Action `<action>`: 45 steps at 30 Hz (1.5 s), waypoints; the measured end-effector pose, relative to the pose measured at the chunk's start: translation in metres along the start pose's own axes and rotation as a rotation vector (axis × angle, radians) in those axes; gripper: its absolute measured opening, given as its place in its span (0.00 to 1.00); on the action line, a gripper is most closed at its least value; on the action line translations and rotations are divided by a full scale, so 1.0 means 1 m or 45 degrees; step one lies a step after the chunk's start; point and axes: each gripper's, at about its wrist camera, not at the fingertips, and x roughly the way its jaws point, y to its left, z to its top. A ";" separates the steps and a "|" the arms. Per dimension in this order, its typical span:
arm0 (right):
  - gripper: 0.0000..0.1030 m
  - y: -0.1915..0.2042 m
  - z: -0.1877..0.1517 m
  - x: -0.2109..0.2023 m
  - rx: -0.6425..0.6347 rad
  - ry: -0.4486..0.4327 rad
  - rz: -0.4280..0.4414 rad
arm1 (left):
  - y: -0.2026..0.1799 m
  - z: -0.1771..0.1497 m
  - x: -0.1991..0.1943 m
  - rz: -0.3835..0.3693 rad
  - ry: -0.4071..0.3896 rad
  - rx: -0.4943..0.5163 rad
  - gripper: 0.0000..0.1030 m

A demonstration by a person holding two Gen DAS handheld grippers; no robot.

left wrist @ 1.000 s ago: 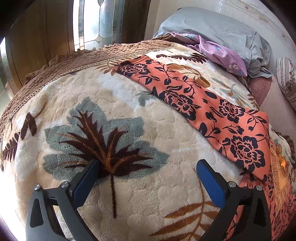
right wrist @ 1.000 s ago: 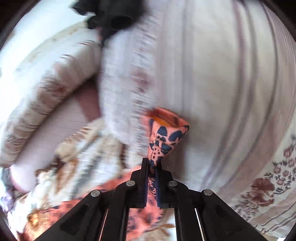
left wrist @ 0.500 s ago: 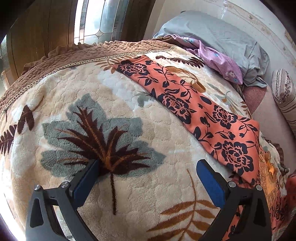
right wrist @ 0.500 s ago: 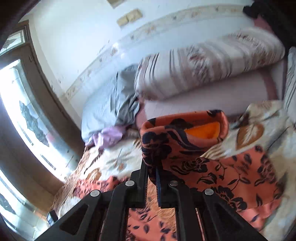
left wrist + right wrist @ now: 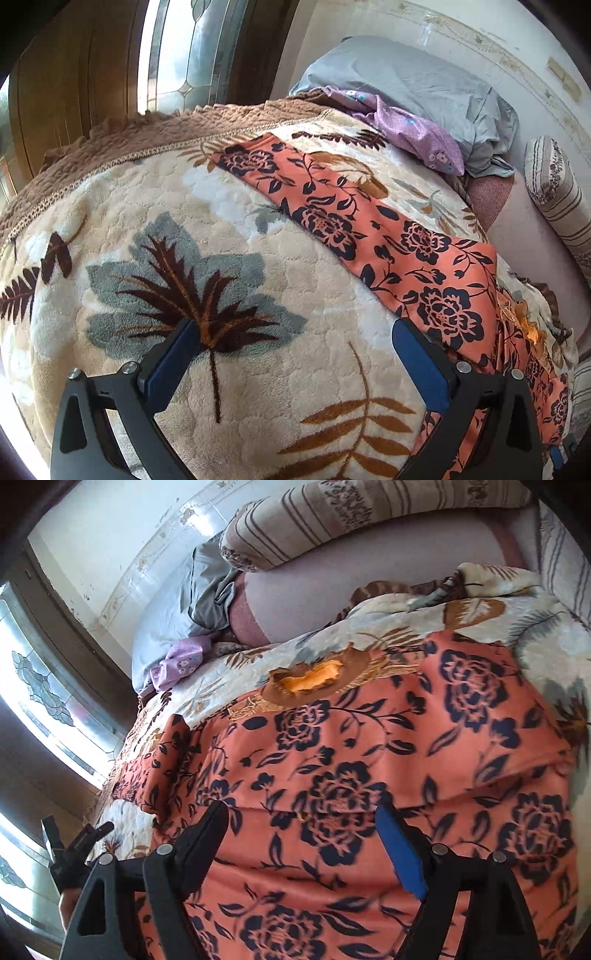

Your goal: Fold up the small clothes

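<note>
In the left wrist view the left gripper stands at the bottom of the frame with its two fingers wide apart, and there is nothing between them. Under them lies only the plush blanket of the bed, cream with a big grey and brown leaf. The orange floral garment runs as a long band from the upper middle of the frame down to the lower right corner. The right finger of this gripper is just beside the garment's lower edge; I cannot tell if it touches the cloth. In the upper right a grey pillow lies with a purple cloth on it, and a striped cushion is at the right edge. A window with patterned glass is at the upper left.

In the right wrist view the right gripper is also spread wide and holds nothing. Its fingers are over the orange floral garment, which fills the lower and middle part of the frame and lies spread on the blanket. A fold of the cloth crosses between the fingers. Near the upper edge of the garment, in the middle of the frame, there is a yellow-orange patch. At the lower left edge the other gripper shows partly.
</note>
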 end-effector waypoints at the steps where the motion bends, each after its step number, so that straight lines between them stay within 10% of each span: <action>1: 0.82 -0.007 -0.008 -0.004 0.001 -0.008 -0.008 | -0.003 -0.001 -0.007 -0.012 -0.040 0.023 1.00; 9: 0.82 -0.036 -0.061 -0.006 0.010 -0.090 -0.006 | -0.093 -0.012 -0.067 -0.398 -0.053 0.388 1.00; 15: 0.85 -0.053 -0.059 -0.005 0.090 -0.094 0.120 | -0.199 -0.024 -0.034 -0.698 0.311 0.498 1.00; 19: 0.86 -0.053 -0.060 -0.004 0.089 -0.092 0.134 | -0.228 -0.041 0.020 -0.673 0.555 0.419 1.00; 28: 0.89 -0.054 -0.061 -0.003 0.099 -0.090 0.165 | -0.230 -0.055 0.064 -0.646 0.679 0.218 0.96; 30: 0.89 -0.054 -0.060 -0.003 0.099 -0.089 0.165 | -0.234 -0.053 0.068 -0.631 0.677 0.241 0.73; 32: 0.89 -0.054 -0.060 -0.003 0.099 -0.089 0.165 | -0.237 -0.053 0.076 -0.550 0.705 0.285 0.28; 34: 0.90 -0.054 -0.060 -0.003 0.097 -0.087 0.162 | -0.238 -0.050 0.076 -0.514 0.686 0.303 0.08; 41: 0.90 -0.054 -0.060 -0.003 0.096 -0.087 0.160 | -0.229 -0.019 0.000 -0.527 0.261 0.396 0.03; 45: 0.92 -0.052 -0.060 -0.002 0.087 -0.082 0.162 | -0.206 -0.043 0.040 -0.342 0.380 0.404 0.03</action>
